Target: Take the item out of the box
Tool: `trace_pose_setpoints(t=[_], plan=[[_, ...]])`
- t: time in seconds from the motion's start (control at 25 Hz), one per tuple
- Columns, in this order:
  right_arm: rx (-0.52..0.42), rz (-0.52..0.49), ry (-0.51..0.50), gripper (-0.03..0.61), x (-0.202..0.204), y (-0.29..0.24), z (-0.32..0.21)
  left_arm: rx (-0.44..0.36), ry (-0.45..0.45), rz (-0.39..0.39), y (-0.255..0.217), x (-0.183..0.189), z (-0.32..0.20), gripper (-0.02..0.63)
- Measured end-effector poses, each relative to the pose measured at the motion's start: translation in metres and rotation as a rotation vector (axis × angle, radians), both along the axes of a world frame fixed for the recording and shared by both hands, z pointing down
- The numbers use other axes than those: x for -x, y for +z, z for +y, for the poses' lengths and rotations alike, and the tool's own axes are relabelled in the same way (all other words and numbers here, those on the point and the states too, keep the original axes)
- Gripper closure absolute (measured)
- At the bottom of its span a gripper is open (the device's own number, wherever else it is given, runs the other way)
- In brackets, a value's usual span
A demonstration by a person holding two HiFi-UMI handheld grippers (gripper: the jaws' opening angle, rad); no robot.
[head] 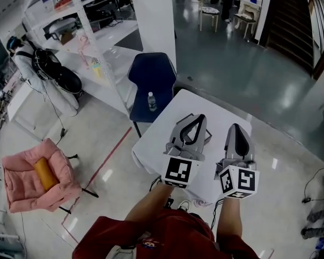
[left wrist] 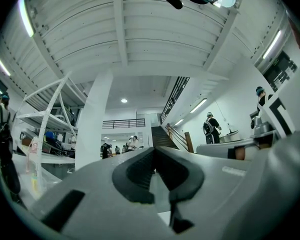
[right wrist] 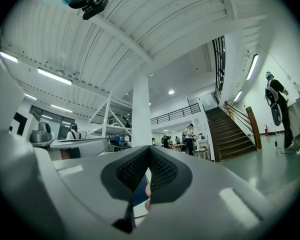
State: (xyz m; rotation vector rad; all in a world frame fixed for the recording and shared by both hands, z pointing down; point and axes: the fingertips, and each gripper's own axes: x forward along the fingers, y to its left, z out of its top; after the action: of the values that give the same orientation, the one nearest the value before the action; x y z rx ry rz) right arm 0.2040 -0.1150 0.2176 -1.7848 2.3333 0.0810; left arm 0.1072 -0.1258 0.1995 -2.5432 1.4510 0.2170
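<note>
No box or item shows in any view. In the head view my left gripper (head: 196, 118) and right gripper (head: 236, 127) are held side by side above a small white table (head: 157, 143), both pointing away from me. Each has its jaws closed tip to tip with nothing between them. The left gripper view looks level across a big hall over its shut jaws, tips meeting at my left gripper (left wrist: 154, 149). The right gripper view shows the same for my right gripper (right wrist: 149, 149), with a bit of the blue chair below the tips. Much of the tabletop is hidden under the grippers.
A blue chair (head: 151, 74) with a water bottle (head: 152, 101) on its seat stands at the table's far side, next to a white pillar (head: 154, 20). A pink armchair (head: 38, 177) is at the left, shelving (head: 75, 31) behind. People stand far off near stairs (right wrist: 235, 129).
</note>
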Motion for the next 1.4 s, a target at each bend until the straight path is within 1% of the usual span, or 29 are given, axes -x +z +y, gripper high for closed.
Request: trace_pose_setpoints(t=[0.12, 0.24, 0.56, 0.92, 1.16, 1.4], plan=[[0.008, -0.01, -0.009, 0.578, -0.013, 0.006, -0.011, 0.012, -0.009, 0.008, 0.006, -0.011, -0.01, 0.612], [0.021, -0.024, -0.012, 0.578, -0.022, 0.013, -0.023, 0.026, -0.016, -0.008, 0.013, -0.019, -0.02, 0.612], [0.067, -0.029, -0.013, 0.578, -0.023, 0.034, -0.061, 0.059, -0.01, -0.013, 0.032, -0.021, -0.061, 0.612], [0.121, -0.007, 0.006, 0.578, -0.002, 0.056, -0.127, 0.096, 0.017, -0.005, 0.053, -0.005, -0.13, 0.612], [0.146, 0.004, -0.011, 0.578, 0.025, 0.065, -0.175, 0.119, 0.003, -0.006, 0.064, 0.019, -0.174, 0.612], [0.193, -0.004, 0.005, 0.578, 0.027, 0.091, -0.205, 0.15, 0.001, -0.003, 0.086, 0.03, -0.205, 0.612]])
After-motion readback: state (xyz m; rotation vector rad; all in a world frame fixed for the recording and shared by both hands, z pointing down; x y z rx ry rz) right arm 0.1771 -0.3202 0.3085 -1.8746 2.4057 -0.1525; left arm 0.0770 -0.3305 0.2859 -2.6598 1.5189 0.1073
